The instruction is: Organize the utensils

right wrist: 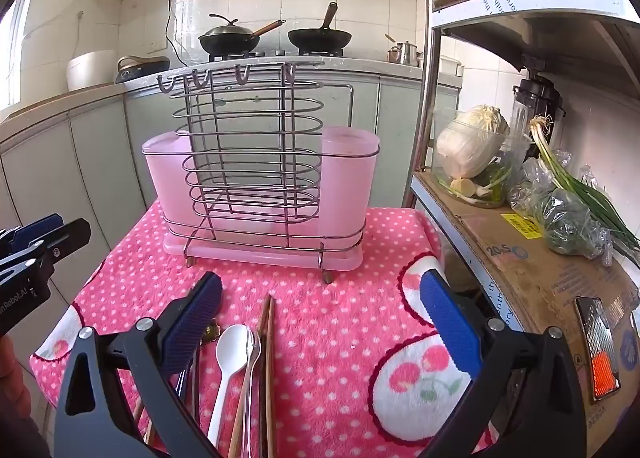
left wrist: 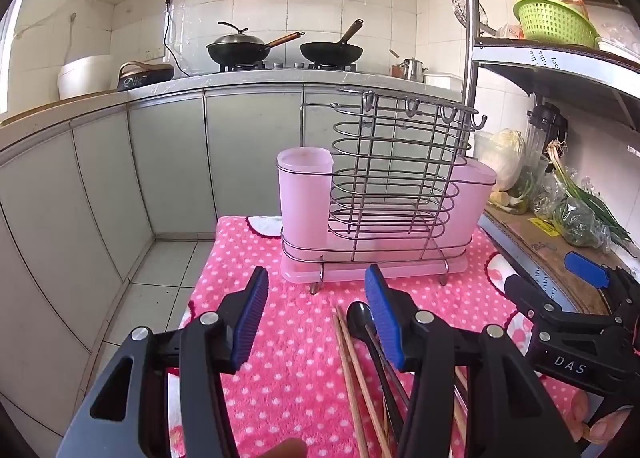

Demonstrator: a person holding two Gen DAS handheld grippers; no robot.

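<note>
Both grippers gape wide, holding nothing: left gripper [left wrist: 318, 318], right gripper [right wrist: 320, 322]; wooden chopsticks [right wrist: 267, 358] and a glossy white spoon [right wrist: 230, 354] lie on the fluffy polka-dot towel [right wrist: 340, 298], near the wire-and-pink-plastic utensil rack [right wrist: 260, 178].

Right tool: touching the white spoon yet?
Apart. The right wrist view shows the right tool open, its blue pads standing clear on either side of the white spoon, which lies untouched on the pink cloth.
</note>
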